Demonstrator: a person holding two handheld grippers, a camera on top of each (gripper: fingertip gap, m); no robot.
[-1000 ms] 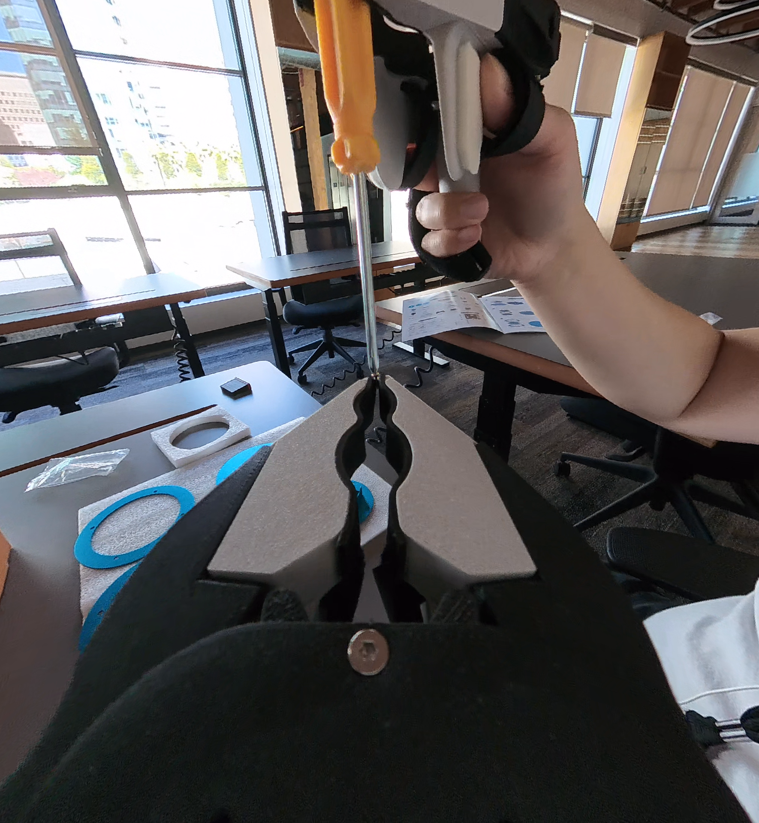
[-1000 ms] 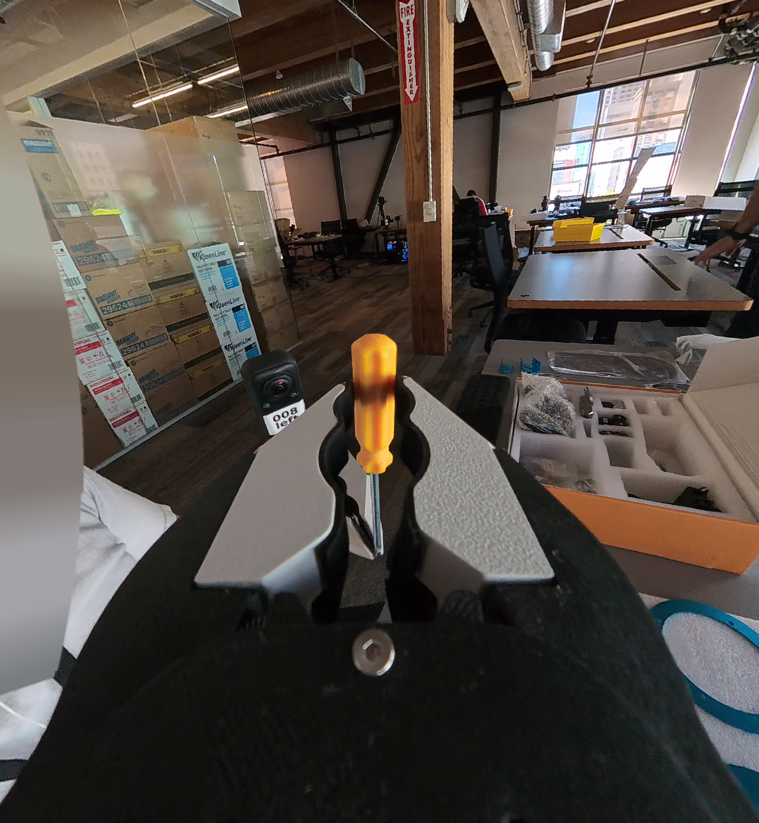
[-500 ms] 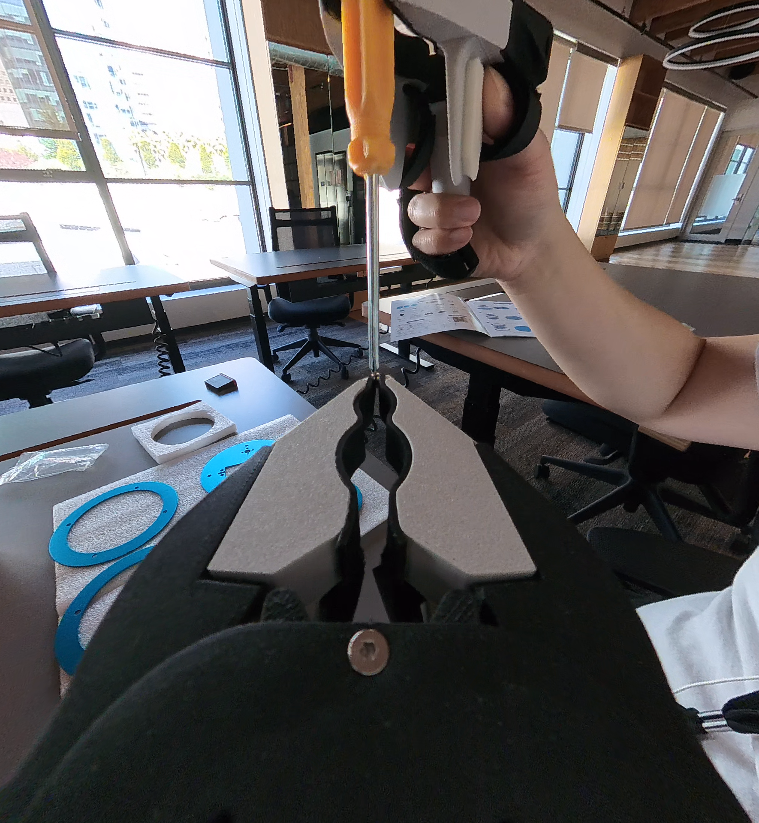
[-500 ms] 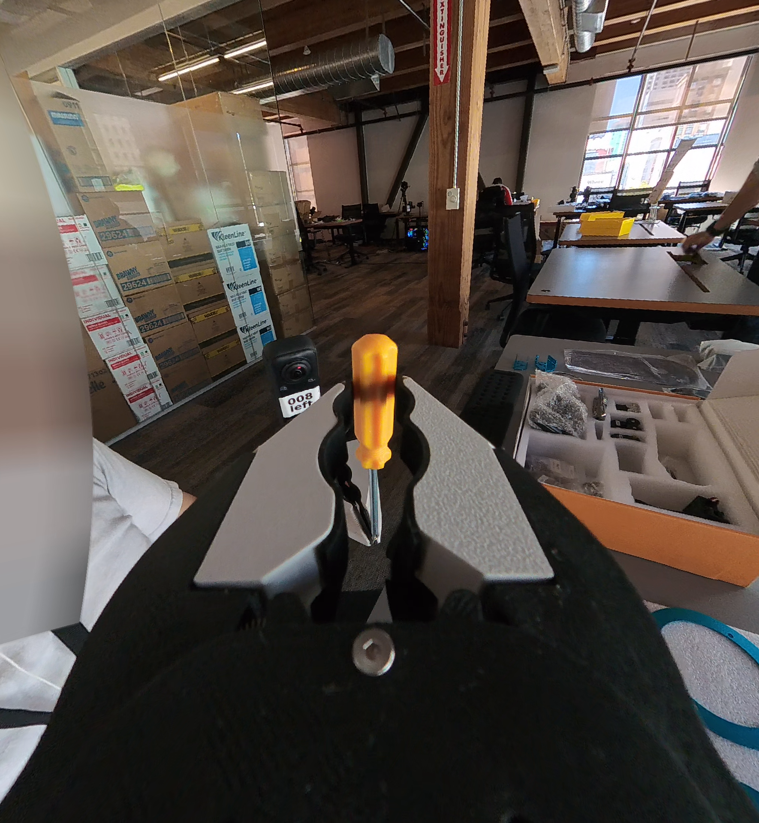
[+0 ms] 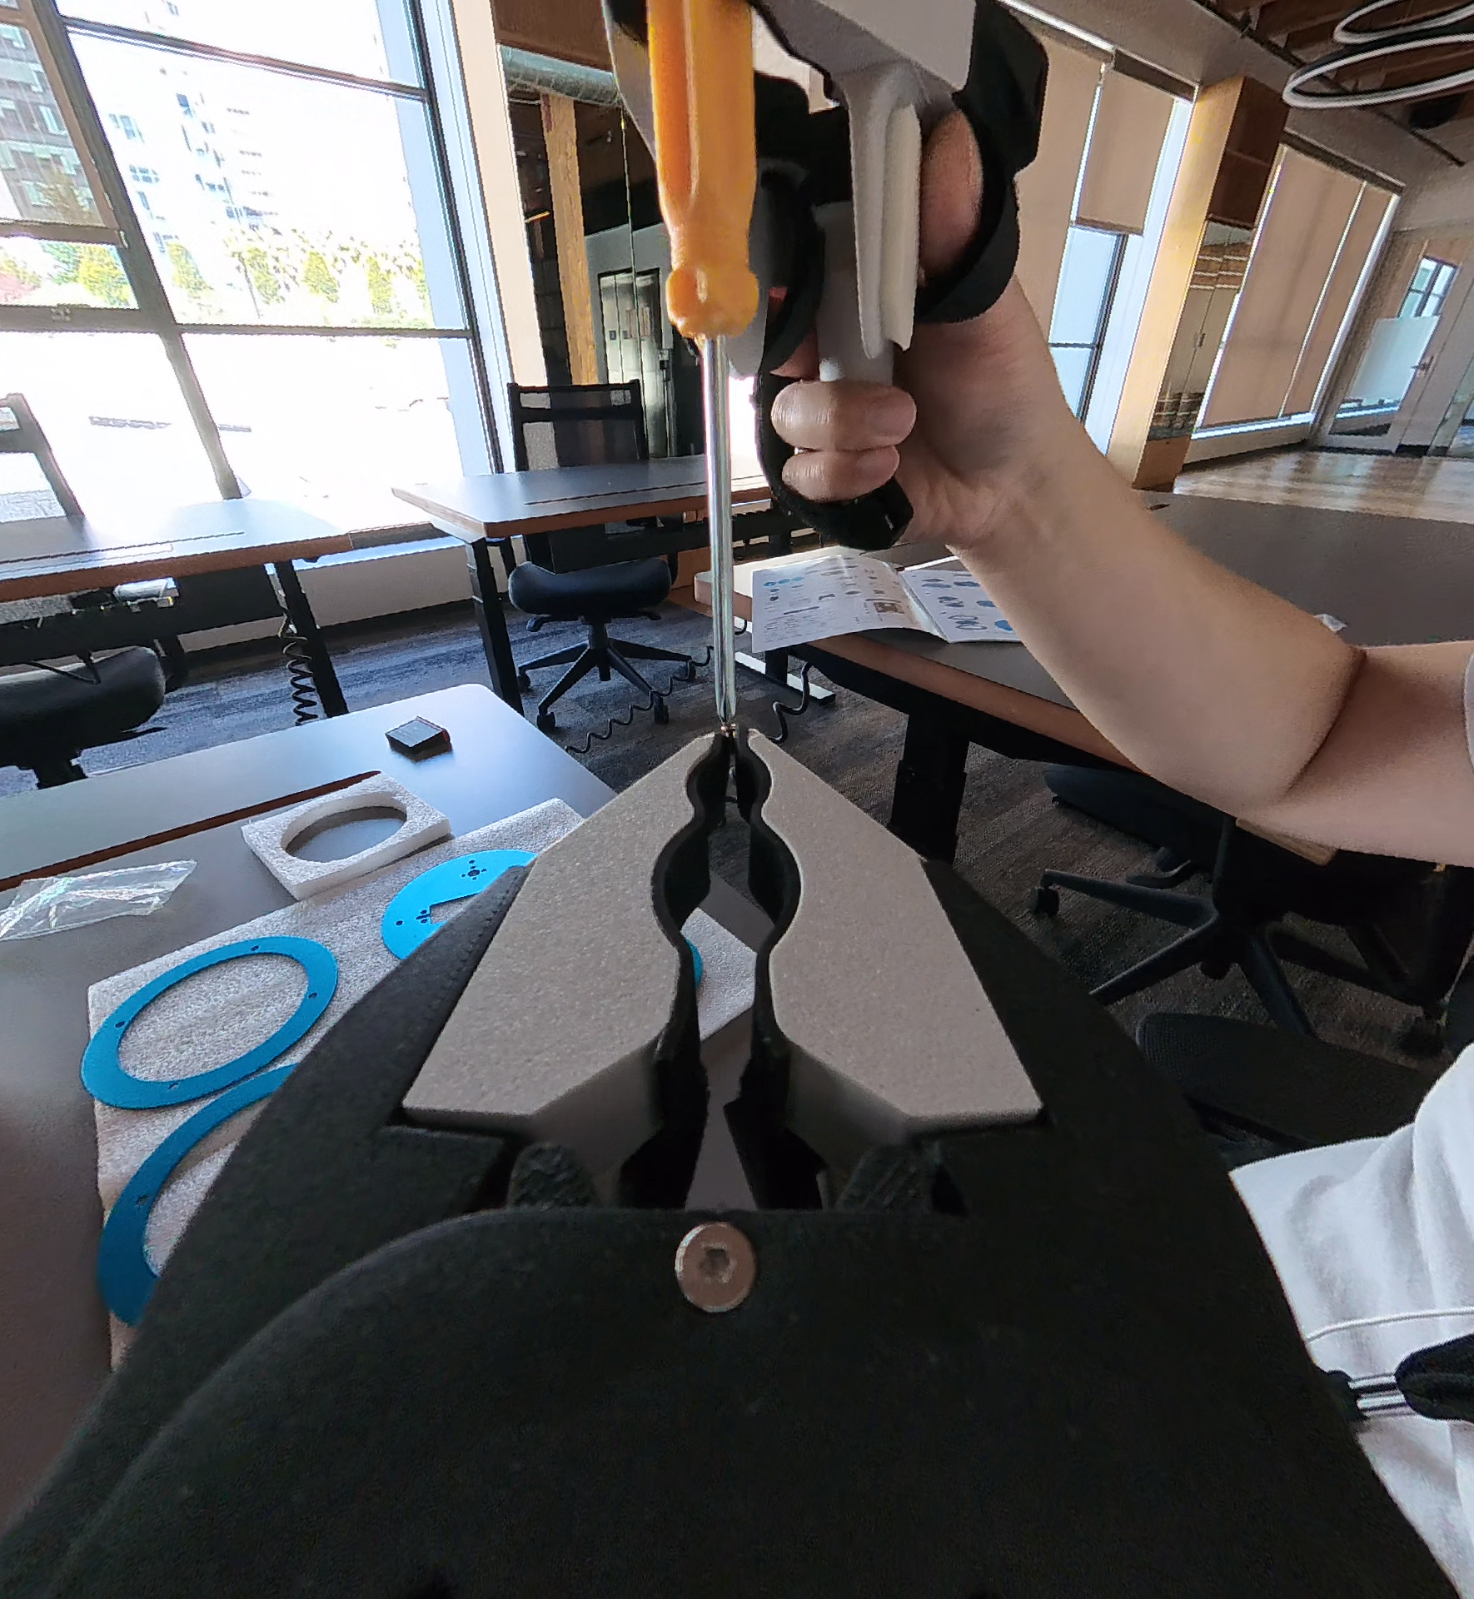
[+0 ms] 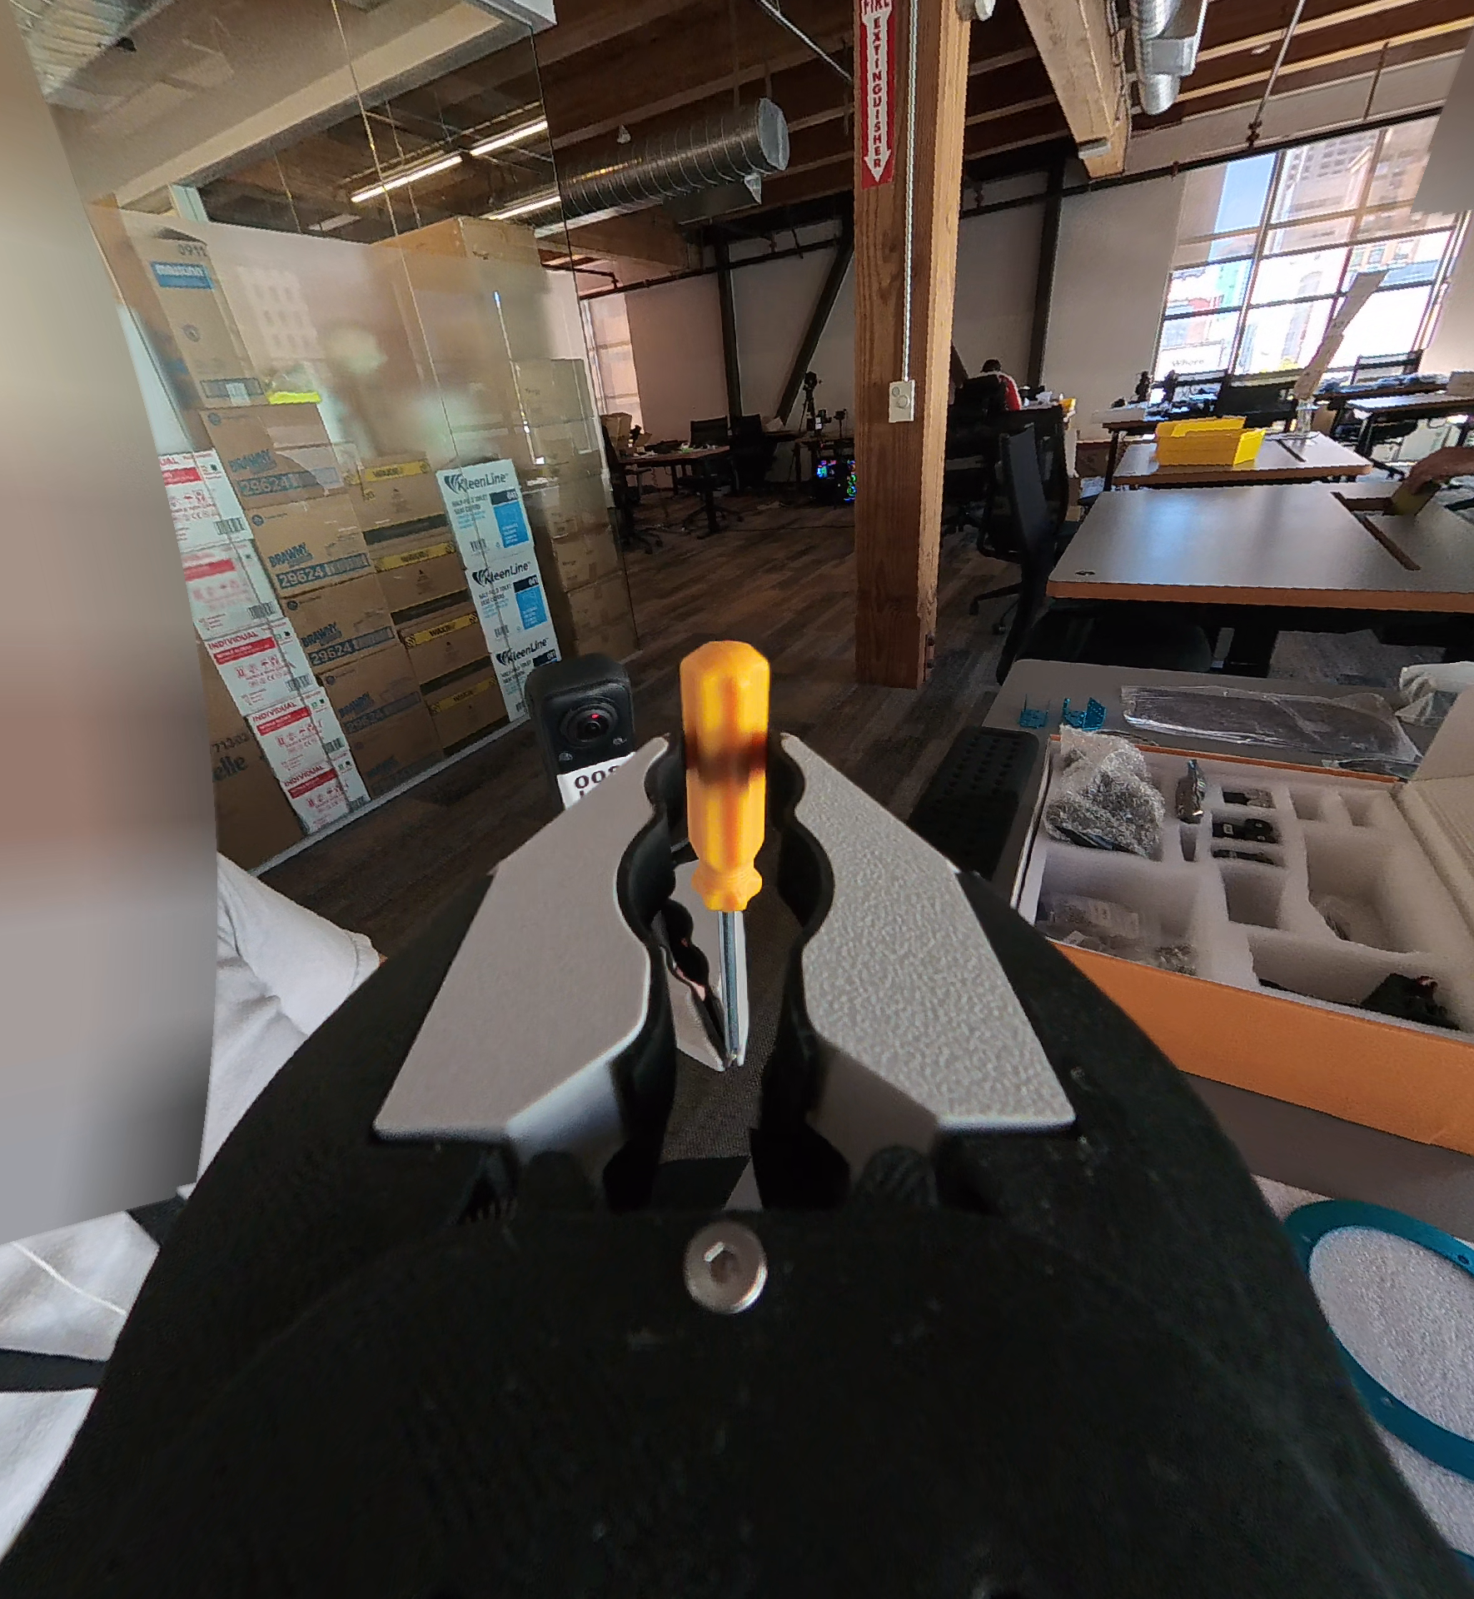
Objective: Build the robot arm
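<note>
My right gripper [image 6: 720, 757] is shut on the orange handle of a screwdriver [image 6: 723, 779]. In the left wrist view the screwdriver [image 5: 708, 216] hangs upright from above, with a hand [image 5: 932, 415] on the right gripper's grip. Its metal shaft [image 5: 720, 536] comes straight down to my left gripper [image 5: 729, 746]. The left gripper is shut, with a tiny shiny metal part pinched at its fingertips. The screwdriver tip touches that part. Both grippers are held in the air, beside the table edge.
A grey table [image 5: 154, 796] at lower left holds a white foam sheet [image 5: 353, 917] with blue rings [image 5: 206, 1021], a foam square with a round hole [image 5: 344, 831], a plastic bag [image 5: 80, 900] and a small black box [image 5: 418, 735]. An open orange box of parts [image 6: 1287, 908] stands to the right. The left gripper's tips are roughly 12 cm from the right gripper's.
Both grippers drifted slightly together, so the background shifted. The screwdriver tip stays at the left gripper's fingertips. Both grips are unchanged.
</note>
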